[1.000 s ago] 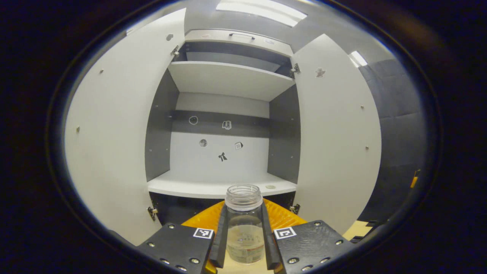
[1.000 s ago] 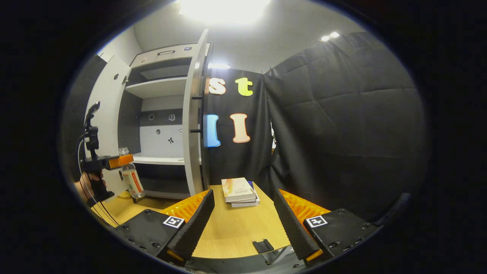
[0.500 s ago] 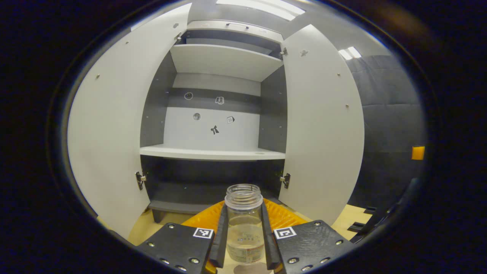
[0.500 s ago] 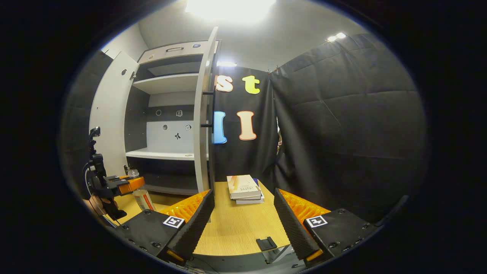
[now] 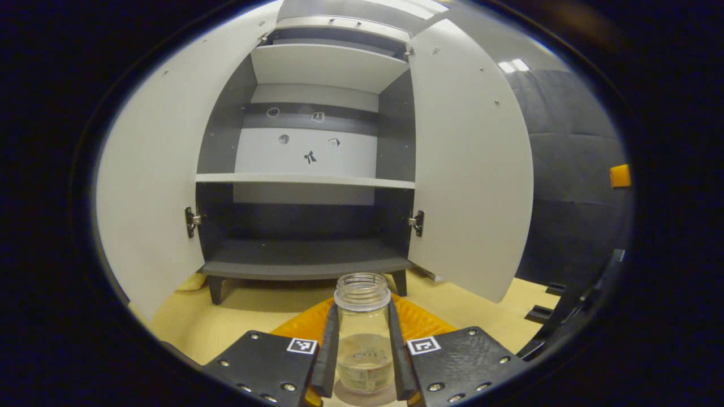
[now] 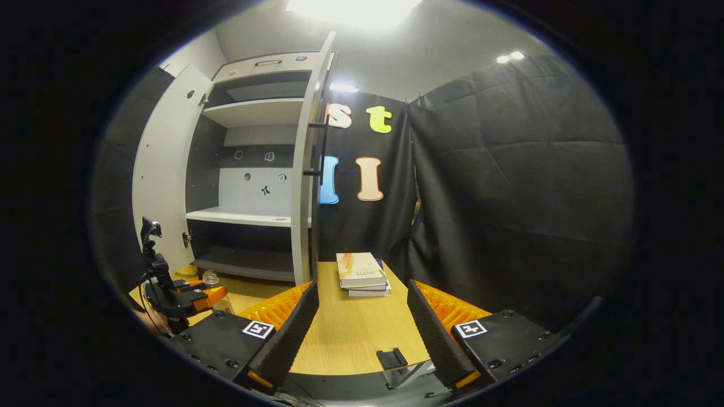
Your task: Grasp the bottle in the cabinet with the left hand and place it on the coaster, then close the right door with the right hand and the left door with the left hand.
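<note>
My left gripper (image 5: 362, 316) is shut on a clear, capless bottle (image 5: 362, 339) holding a little liquid, upright between the black pads. A grey round coaster (image 5: 362, 397) peeks out right under the bottle's base; whether they touch I cannot tell. Ahead, the cabinet stands wide, with its left door (image 5: 147, 186) and right door (image 5: 469, 164) both swung out. In the right gripper view my right gripper (image 6: 362, 339) hangs open above the table, holding nothing. Far left there, the left gripper (image 6: 189, 297) holds the bottle (image 6: 214, 281) low near the table. The right door (image 6: 308, 169) shows edge-on.
A stack of books (image 6: 362, 272) lies on the wooden table (image 6: 339, 333) by the black cloth wall. A small black clip (image 6: 391, 358) sits at the table's near edge. Inside the cabinet are a white shelf (image 5: 305, 180) and a dark bottom shelf (image 5: 305, 263).
The left gripper has come down with the bottle from shelf height to just above the table, and the coaster has come into sight beneath it. The right gripper has barely shifted.
</note>
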`<state>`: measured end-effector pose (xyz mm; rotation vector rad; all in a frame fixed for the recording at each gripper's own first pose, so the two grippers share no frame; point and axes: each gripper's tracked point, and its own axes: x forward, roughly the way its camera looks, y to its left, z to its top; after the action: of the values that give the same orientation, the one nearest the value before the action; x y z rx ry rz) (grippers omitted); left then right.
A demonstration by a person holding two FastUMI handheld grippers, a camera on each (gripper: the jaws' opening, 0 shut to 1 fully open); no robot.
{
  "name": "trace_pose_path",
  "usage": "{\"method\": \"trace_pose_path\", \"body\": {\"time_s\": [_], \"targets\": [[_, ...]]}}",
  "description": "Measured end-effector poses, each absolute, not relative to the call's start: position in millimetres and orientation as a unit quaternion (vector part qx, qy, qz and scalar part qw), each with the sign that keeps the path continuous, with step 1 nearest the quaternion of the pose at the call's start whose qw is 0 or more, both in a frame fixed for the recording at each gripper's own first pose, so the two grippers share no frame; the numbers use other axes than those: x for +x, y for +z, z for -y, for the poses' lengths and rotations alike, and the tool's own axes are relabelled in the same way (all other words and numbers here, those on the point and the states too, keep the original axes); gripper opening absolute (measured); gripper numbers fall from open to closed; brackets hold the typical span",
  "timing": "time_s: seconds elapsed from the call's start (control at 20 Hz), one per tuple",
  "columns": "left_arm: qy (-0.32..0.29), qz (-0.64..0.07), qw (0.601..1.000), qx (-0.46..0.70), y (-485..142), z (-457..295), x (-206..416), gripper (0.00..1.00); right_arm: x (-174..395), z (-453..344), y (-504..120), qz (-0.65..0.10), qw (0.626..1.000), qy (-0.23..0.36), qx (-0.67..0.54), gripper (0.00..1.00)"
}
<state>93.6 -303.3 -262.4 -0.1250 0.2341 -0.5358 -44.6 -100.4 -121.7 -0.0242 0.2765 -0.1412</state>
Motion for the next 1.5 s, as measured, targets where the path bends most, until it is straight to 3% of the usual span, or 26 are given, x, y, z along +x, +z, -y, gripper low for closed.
{"method": "trace_pose_path", "body": {"time_s": [0.05, 0.1, 0.6, 0.7, 0.75, 0.85, 1.5], "targets": [[-0.261, -0.118, 0.956, -0.059, -271, 303, 92, 0.43, -44, 100, -122, -0.139, 0.988, -0.07, -0.013, 0.96], [-0.257, -0.116, 0.958, -0.053, -274, 301, 92, 0.43, -43, 99, -122, -0.14, 0.988, -0.07, -0.014, 1.0], [-0.24, -0.108, 0.964, -0.044, -281, 297, 87, 0.44, -36, 83, -128, -0.153, 0.986, -0.057, -0.01, 1.0], [-0.235, -0.123, 0.963, -0.037, -287, 297, 83, 0.53, -35, 82, -127, -0.152, 0.987, -0.054, -0.007, 1.0], [-0.232, -0.127, 0.964, -0.034, -286, 296, 80, 0.71, -33, 82, -126, -0.151, 0.987, -0.053, -0.005, 1.0], [-0.23, -0.126, 0.965, -0.028, -279, 295, 77, 0.77, -32, 82, -123, -0.146, 0.988, -0.052, 0.001, 1.0], [-0.162, -0.072, 0.984, -0.017, -123, 225, 56, 0.78, 4, 100, -72, -0.106, 0.992, -0.044, 0.052, 1.0]]}}
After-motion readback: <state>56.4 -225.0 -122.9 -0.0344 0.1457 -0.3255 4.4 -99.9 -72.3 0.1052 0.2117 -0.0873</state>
